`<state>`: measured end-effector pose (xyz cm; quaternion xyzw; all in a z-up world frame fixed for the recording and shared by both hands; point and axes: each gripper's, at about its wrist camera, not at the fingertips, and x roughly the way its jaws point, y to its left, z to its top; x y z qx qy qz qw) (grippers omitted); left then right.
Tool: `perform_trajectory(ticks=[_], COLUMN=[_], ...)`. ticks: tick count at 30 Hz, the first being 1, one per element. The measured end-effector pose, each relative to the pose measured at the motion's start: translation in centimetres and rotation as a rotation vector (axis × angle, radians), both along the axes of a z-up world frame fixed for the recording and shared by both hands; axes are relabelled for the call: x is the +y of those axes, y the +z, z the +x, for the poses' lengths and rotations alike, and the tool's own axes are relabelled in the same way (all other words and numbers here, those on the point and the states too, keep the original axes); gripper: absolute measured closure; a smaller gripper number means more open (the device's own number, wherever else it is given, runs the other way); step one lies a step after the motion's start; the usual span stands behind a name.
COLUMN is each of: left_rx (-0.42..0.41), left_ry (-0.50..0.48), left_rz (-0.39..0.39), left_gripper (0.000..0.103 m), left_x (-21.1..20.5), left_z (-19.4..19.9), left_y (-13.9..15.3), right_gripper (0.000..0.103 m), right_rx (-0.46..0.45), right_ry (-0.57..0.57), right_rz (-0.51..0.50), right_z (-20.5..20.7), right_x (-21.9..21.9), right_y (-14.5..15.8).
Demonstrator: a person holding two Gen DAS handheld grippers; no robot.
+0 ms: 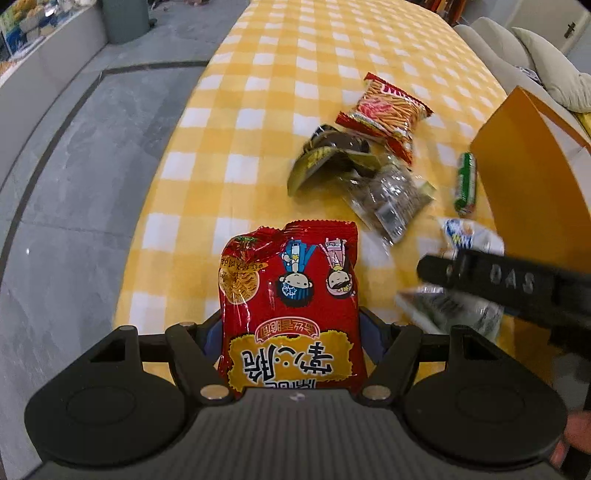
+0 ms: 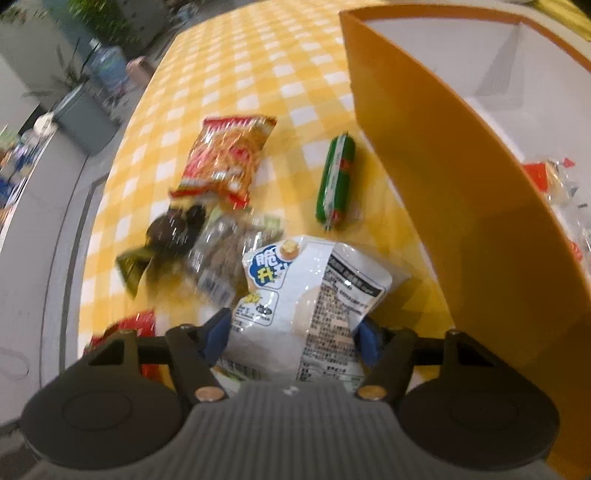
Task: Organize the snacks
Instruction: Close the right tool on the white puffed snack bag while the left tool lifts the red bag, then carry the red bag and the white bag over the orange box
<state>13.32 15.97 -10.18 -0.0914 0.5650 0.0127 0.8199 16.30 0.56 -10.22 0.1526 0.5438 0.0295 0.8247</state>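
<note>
My left gripper [image 1: 290,332] is shut on a red noodle snack packet [image 1: 288,302] with cartoon figures, held above the yellow checked tablecloth [image 1: 280,74]. My right gripper [image 2: 293,332] is shut on a white snack bag [image 2: 314,288] with blue lettering, held beside the orange box [image 2: 461,206]. The right gripper also shows in the left wrist view [image 1: 491,280], with the white bag [image 1: 469,236] under it. On the cloth lie an orange-red stick-snack bag [image 1: 386,110], a dark wrapped snack [image 1: 332,151], a clear packet of brown pieces [image 1: 391,199] and a green sausage stick [image 1: 466,182].
The orange box has a white inside [image 2: 491,62] holding some red and clear packets [image 2: 554,177] at its right. The table's left edge drops to a grey floor [image 1: 74,184]. A grey bin [image 1: 125,18] and a sofa with cushions [image 1: 535,48] stand beyond the table.
</note>
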Motion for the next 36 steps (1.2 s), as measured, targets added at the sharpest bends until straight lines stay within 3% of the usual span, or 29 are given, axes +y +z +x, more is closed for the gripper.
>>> perform_trajectory(ticks=[3,7,11,17,26,36], left_rx=[0.027,0.100,0.160,0.222,0.210,0.125], left_ry=[0.004,0.011,0.054,0.022,-0.044,-0.143], left_rz=[-0.034,-0.017,-0.080,-0.118,-0.054,-0.047], left_gripper=[0.022,0.022,0.022,0.022,0.022,0.022], left_x=[-0.3,-0.7,0.1,-1.2,-5.9,-12.7], left_z=[-0.8,-1.8,-2.9,-4.6,-5.6,-3.4], left_y=[0.5,0.4,0.2,0.6,4.7,10.8], right_gripper=[0.039,0.039,0.039,0.039,0.040,0.040], right_rx=[0.025,0.066,0.138,0.182,0.224,0.199], right_ry=[0.062,0.147,0.255,0.384,0.444,0.354], right_rz=[0.002,-0.009,-0.003,-0.006,-0.006,-0.022], right_z=[-1.2,-2.9,-4.4,-7.0,-9.1,-9.5], right_x=[-0.4,-1.3,-2.3,-2.9,-5.9,-13.7], right_y=[0.8,2.2,3.2,5.1,7.9,12.2])
